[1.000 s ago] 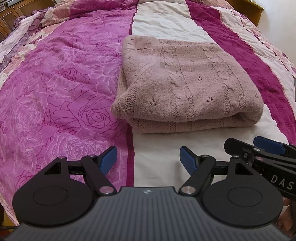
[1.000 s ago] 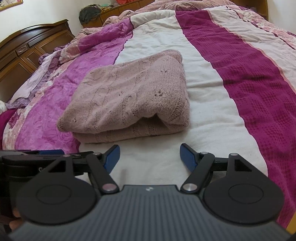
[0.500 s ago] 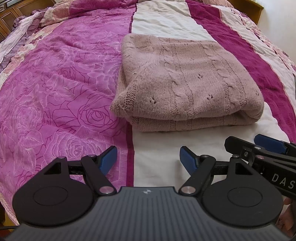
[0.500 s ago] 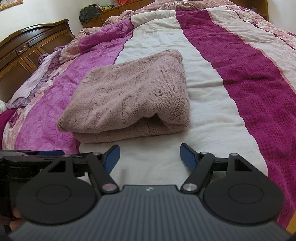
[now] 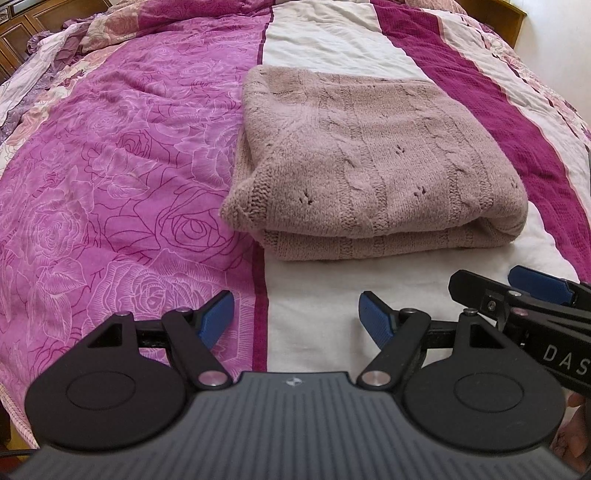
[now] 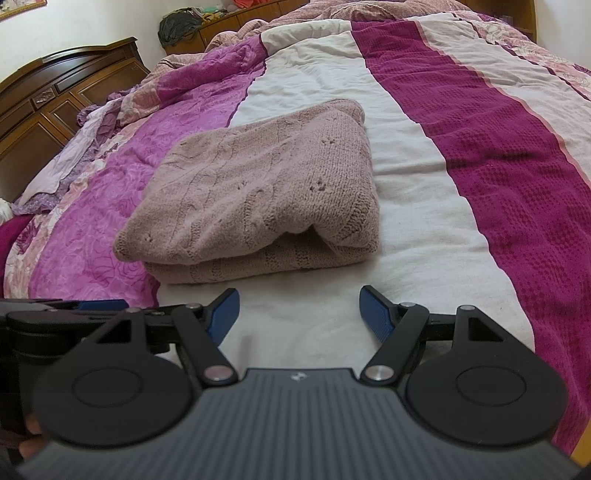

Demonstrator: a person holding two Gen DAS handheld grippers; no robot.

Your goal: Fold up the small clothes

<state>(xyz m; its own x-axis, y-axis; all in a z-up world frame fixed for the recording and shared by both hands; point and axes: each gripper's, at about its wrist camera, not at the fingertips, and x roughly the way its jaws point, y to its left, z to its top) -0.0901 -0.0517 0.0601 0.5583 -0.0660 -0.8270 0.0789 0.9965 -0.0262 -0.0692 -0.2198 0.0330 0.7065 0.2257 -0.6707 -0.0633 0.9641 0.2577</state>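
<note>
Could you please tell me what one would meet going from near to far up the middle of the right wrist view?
Right gripper → bare white stripe of the bedspread → folded pink knit sweater → rumpled bedding at the far end.

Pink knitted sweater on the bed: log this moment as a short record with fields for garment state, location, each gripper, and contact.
garment: pink knitted sweater, folded into a flat stack of layers
location: on the bedspread, lying partly on its white stripe and partly on its rose-print stripe
left gripper: open, holding nothing, short of the sweater's near edge
right gripper: open, holding nothing, also short of the near edge
contact: neither gripper touches the sweater
background: wooden headboard
</note>
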